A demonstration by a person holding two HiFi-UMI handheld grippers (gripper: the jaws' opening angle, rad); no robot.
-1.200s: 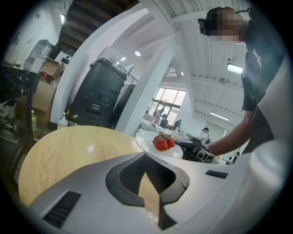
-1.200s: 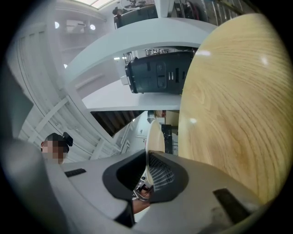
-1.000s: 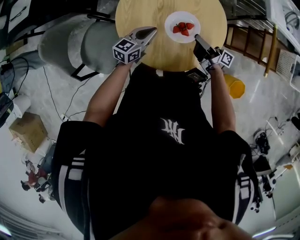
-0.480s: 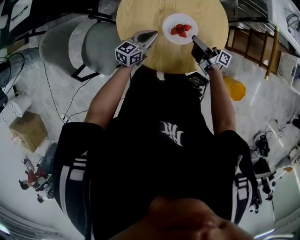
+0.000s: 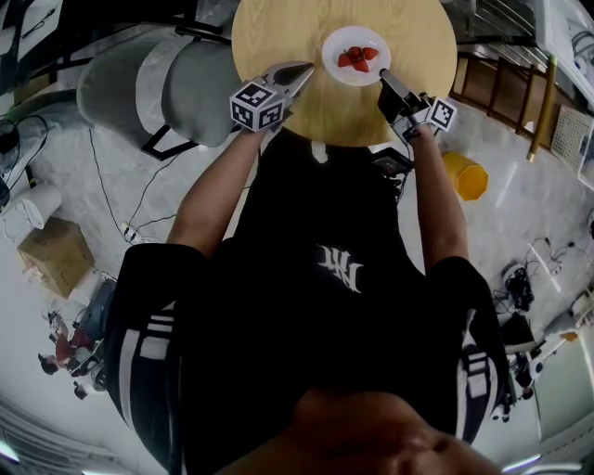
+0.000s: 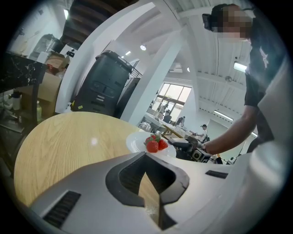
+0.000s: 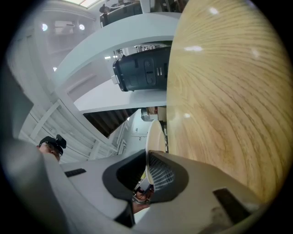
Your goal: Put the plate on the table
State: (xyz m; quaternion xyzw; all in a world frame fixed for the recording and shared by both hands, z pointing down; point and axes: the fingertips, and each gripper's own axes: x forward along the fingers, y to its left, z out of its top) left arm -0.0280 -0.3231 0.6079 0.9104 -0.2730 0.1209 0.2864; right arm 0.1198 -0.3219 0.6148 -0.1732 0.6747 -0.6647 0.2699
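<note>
Right gripper: clamped on the near rim of the plate. In the right gripper view the rim runs edge-on between the two jaws, and the textured pad presses against it.

Left gripper: jaw tips together with nothing between them; only table wood shows through the hollow behind the tips.

Plate position: straight ahead of the right gripper, extending away from its tips along the line of its jaws. It lies forward and to the right of the left gripper, near it but apart. The right gripper is the nearer one, and the only one touching the plate.

The plate is over the table top, inside the edge. It looks level and at or just above the wood; contact cannot be told for certain.

Orientation: face up, with strawberries heaped at the centre. The plate is round, so it has no long axis; the only axis that matters is the grip line from the rim through the centre.

Judgement: the next move turns on easing the clamp, then backing out along that same line, low and flat, so the rim does not lift or drag.
</note>
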